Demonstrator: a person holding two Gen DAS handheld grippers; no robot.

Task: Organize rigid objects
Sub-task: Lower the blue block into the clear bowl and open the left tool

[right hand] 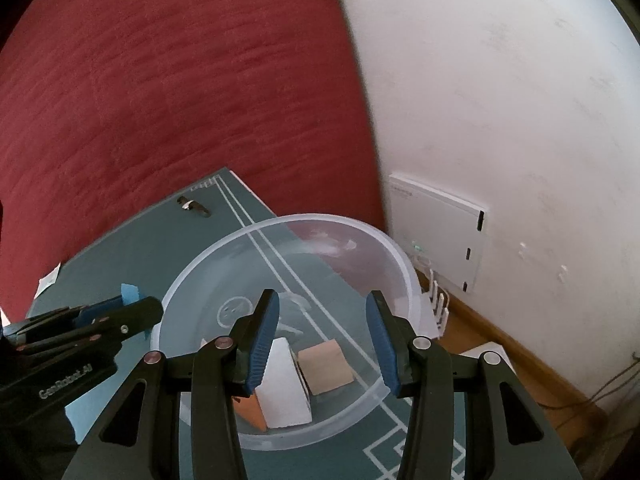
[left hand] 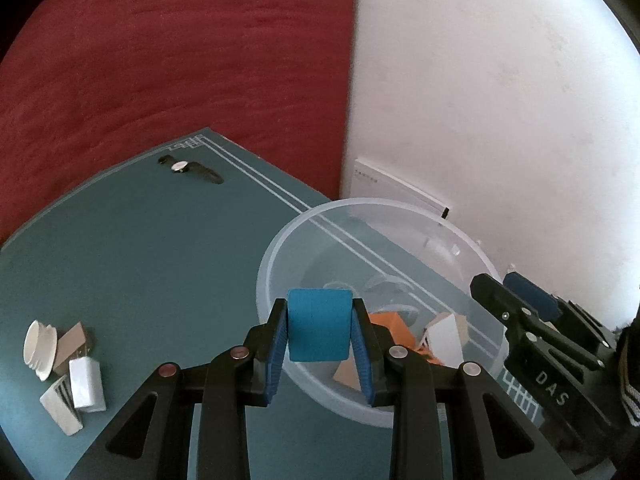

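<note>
Carrying: left gripper [left hand: 320, 330] clamped on a blue block [left hand: 319, 324], held at the near-left rim of the clear bowl [left hand: 280, 236]. Right gripper [right hand: 322, 336] empty, jaws apart, poised over the bowl. Bowl contents: orange block [left hand: 390, 326], white block [right hand: 282, 384], tan block [right hand: 325, 366]. Loose on the mat [left hand: 160, 260], far left: white pieces [left hand: 86, 384]; far side: a watch [left hand: 188, 168]. Step: depositing. Next likely calls for moving the block over the bowl's middle, then letting go.
</note>
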